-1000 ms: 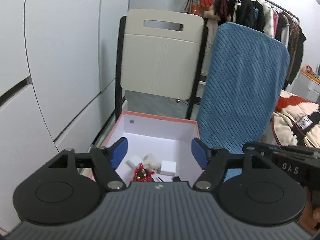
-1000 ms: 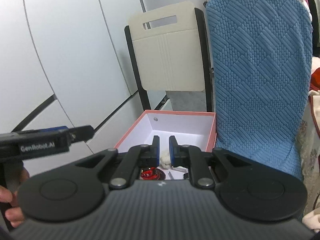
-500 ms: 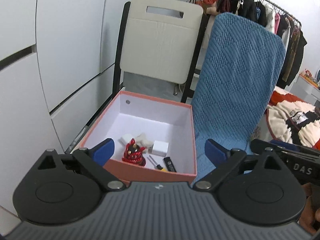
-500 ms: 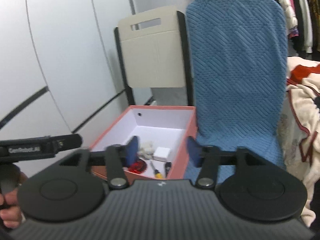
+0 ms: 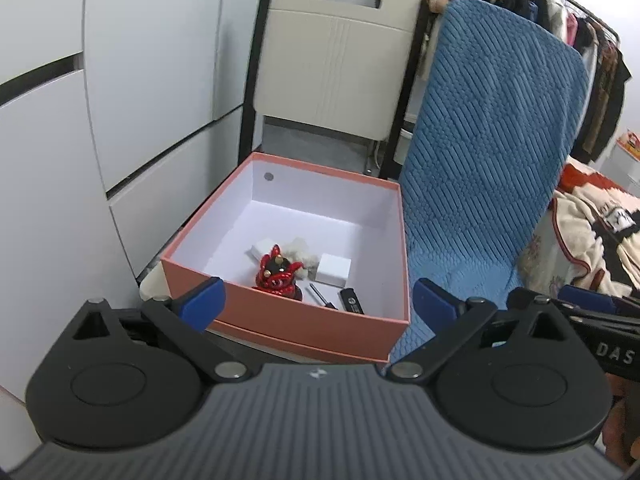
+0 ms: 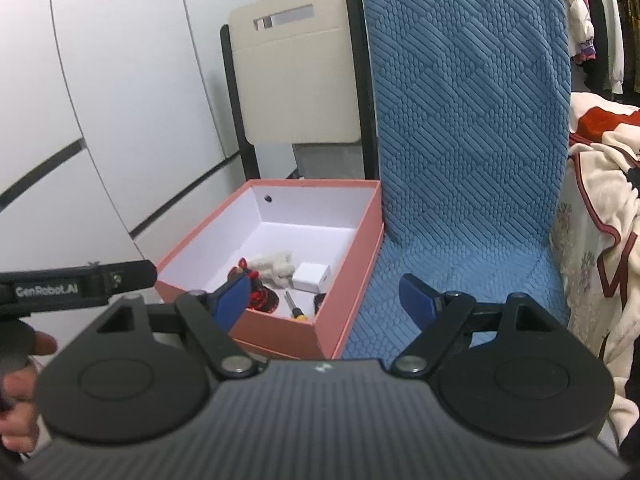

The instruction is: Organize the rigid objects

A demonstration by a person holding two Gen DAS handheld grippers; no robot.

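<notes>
An open salmon-pink box (image 5: 288, 330) (image 6: 280, 338) with a white inside stands on a seat beside a blue padded chair. In it lie a red and black figurine (image 5: 277, 274) (image 6: 260, 294), a white cube (image 5: 334, 269) (image 6: 311, 276), a small screwdriver (image 5: 322, 296) (image 6: 295, 307), a black stick (image 5: 352, 301), a fluffy cream toy (image 5: 298, 250) (image 6: 274, 264) and a white block (image 5: 262, 248). My left gripper (image 5: 318, 300) is open and empty, in front of the box. My right gripper (image 6: 325, 298) is open and empty, over the box's near right corner.
A beige folding chair back (image 5: 340, 52) stands behind the box. The blue chair (image 5: 488, 152) (image 6: 464, 120) is to the right. White cabinet doors (image 5: 100, 100) line the left. A blanket (image 6: 600, 220) and a clothes rack (image 5: 560, 12) are at the right.
Both grippers have pulled back and up from the box. The right gripper, shut one second ago, has opened wide. The left gripper has opened wider.
</notes>
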